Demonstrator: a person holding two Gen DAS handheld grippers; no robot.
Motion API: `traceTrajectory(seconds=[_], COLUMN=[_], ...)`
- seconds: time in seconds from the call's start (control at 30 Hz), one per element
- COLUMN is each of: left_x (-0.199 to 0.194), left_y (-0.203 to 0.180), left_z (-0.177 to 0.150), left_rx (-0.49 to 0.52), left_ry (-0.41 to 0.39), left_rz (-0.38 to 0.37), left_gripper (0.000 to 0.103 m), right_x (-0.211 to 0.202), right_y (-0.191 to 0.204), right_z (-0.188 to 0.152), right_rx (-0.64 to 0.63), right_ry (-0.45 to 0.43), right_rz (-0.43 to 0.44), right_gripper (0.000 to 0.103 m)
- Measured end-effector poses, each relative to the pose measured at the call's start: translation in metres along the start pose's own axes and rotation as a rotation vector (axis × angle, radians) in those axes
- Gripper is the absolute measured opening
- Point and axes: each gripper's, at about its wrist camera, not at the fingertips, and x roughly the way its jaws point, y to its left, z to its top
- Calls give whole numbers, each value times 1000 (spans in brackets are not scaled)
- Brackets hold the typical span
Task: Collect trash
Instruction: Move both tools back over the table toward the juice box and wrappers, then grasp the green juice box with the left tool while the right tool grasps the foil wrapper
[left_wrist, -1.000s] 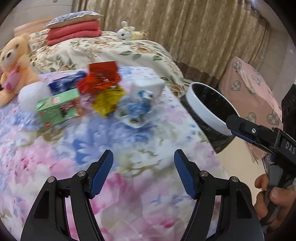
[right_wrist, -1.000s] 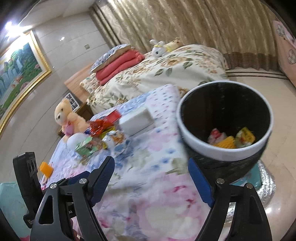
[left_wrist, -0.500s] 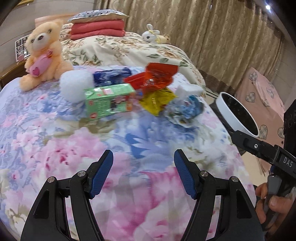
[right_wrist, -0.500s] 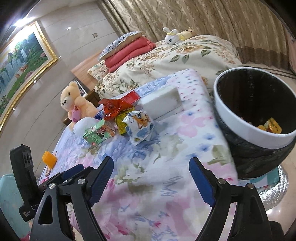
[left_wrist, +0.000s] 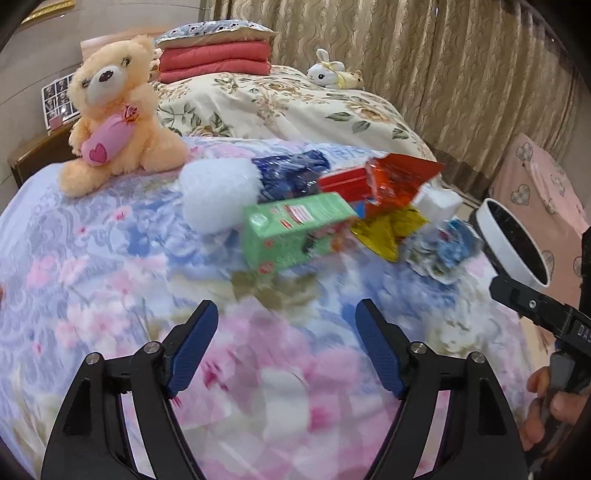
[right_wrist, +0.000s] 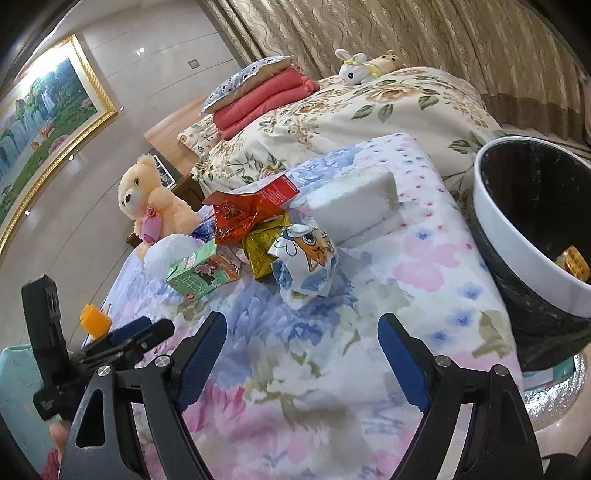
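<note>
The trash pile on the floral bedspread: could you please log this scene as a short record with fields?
surface: floral bedspread
trash: green printed carton; red crinkled wrapper; yellow foil packet; white cartoon-cat bag
bin: white-rimmed black bin, beside the bed, wrappers inside
left tool: opening, empty
right tool: open, empty

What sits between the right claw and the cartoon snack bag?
Only bare floral bedspread between the right claw and cartoon snack bag, per the right wrist view.
</note>
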Motion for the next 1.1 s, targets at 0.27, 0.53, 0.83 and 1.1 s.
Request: traceTrajectory(seconds=[0.27,0.53,0.83,1.1], left_x=[28,46,54,32], left_y=[11,11,-7,-30], left_z=[25,36,36,16], left_rx=[48,76,106,125], left_ry=[29,41,49,32], left_rz=[-3,-20,-9,-56], left_gripper=[81,81,38,26], right_x=[21,36,42,25], right_y=[1,2,0,-2], right_z=[9,19,20,9], right_rx=[16,21,18,3], right_ry=[11,14,30,22], right_rz=[-11,-23,-40,-5], right_gripper=[86,85,28,9])
